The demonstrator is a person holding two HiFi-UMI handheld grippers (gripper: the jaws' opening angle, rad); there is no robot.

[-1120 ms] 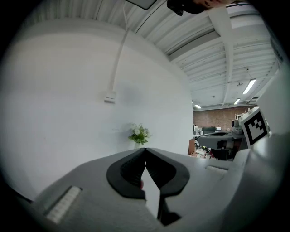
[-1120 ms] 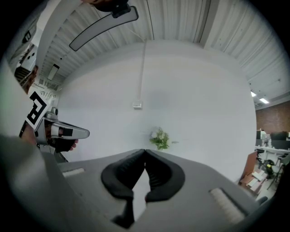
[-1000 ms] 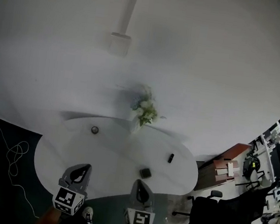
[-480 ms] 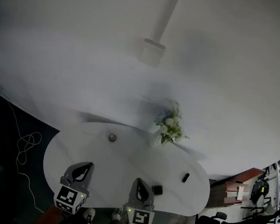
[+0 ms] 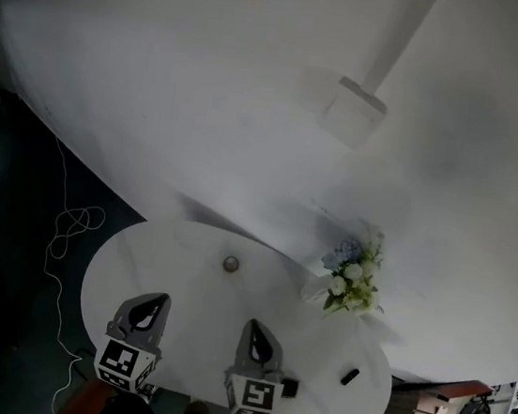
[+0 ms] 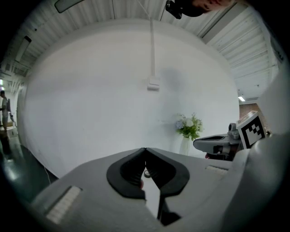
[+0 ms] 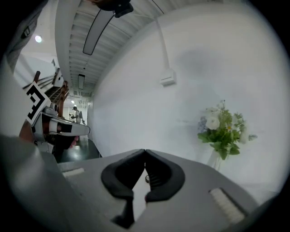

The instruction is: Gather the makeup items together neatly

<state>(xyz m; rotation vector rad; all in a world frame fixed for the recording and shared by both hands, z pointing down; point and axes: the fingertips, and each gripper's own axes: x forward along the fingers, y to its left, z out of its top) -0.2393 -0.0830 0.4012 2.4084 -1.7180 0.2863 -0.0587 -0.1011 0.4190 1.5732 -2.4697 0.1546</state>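
White table (image 5: pixel 163 255) carries jar (image 5: pixel 231 264), case (image 5: pixel 289 387) and tube (image 5: pixel 348 376) well apart; left gripper (image 5: pixel 162 299) and right gripper (image 5: pixel 254 325), both closed empty, could tip the flowers (image 5: pixel 349 281) reaching for the tube.

Left gripper (image 6: pixel 145 152): black fingers (image 6: pixel 124 174) closed tip to tip, nothing gripped. Through the gap below, small round item (image 6: pixel 147 173) on white table (image 6: pixel 152 196). Beyond, flowers in white vase (image 6: pixel 189 127) against wall; right gripper (image 6: pixel 197 143) alongside.

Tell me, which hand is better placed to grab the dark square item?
Probably right: the right gripper is beside the dark square item; the left gripper is farther away.
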